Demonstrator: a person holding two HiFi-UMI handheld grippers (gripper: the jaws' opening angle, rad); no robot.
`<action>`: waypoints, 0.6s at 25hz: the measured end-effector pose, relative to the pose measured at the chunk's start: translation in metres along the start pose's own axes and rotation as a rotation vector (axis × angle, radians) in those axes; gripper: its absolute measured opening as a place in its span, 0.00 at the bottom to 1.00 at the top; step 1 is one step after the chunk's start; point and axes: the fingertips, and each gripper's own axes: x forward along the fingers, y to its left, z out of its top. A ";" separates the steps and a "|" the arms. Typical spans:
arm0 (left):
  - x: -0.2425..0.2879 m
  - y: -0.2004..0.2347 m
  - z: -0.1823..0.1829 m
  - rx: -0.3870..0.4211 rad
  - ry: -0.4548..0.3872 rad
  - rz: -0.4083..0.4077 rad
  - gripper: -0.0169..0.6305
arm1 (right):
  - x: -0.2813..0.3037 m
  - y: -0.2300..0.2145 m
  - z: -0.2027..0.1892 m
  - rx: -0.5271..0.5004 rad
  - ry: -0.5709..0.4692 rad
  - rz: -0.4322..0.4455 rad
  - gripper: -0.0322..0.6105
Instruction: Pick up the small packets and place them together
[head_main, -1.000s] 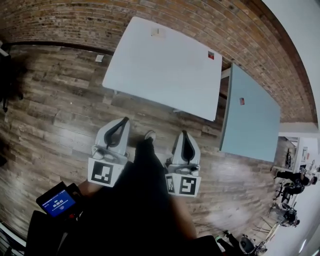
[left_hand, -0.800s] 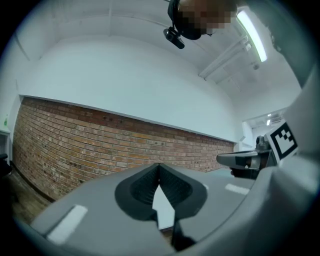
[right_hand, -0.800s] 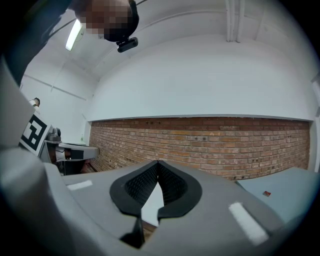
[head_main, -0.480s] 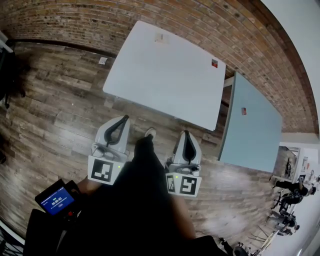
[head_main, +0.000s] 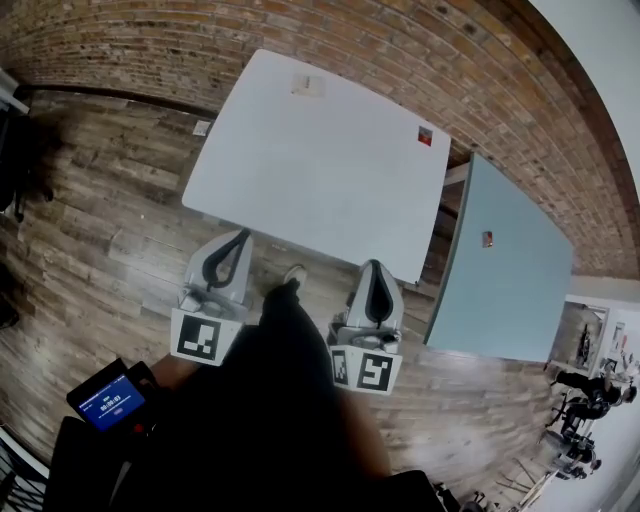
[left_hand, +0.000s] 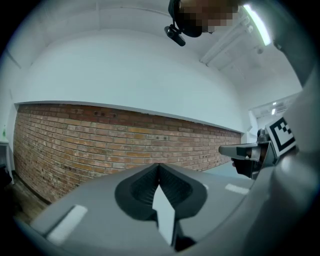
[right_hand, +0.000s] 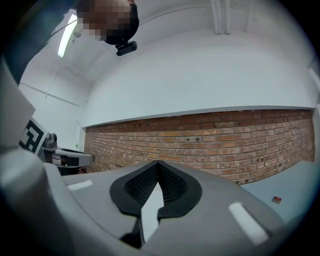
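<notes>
Packets: pale packet (head_main: 307, 86) and red packet (head_main: 424, 136) lie well apart on the white table (head_main: 300, 170). The left gripper (head_main: 243, 235) and right gripper (head_main: 371, 265) are closed and empty. Risk: closed jaws may push a flat packet instead of gripping it.

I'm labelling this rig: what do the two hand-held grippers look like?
Both the left gripper and right gripper have light grey tapered shells with black ribbed jaw linings, and each has a white rear face printed with black square markers.
</notes>
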 end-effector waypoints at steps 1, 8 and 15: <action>0.009 -0.003 0.001 0.004 0.001 0.001 0.03 | 0.006 -0.007 0.000 -0.002 0.004 0.004 0.05; 0.069 -0.027 0.007 0.005 -0.003 0.030 0.03 | 0.039 -0.057 -0.003 0.003 0.025 0.053 0.05; 0.135 -0.061 0.009 0.028 -0.011 0.063 0.03 | 0.076 -0.125 0.000 0.005 -0.006 0.108 0.05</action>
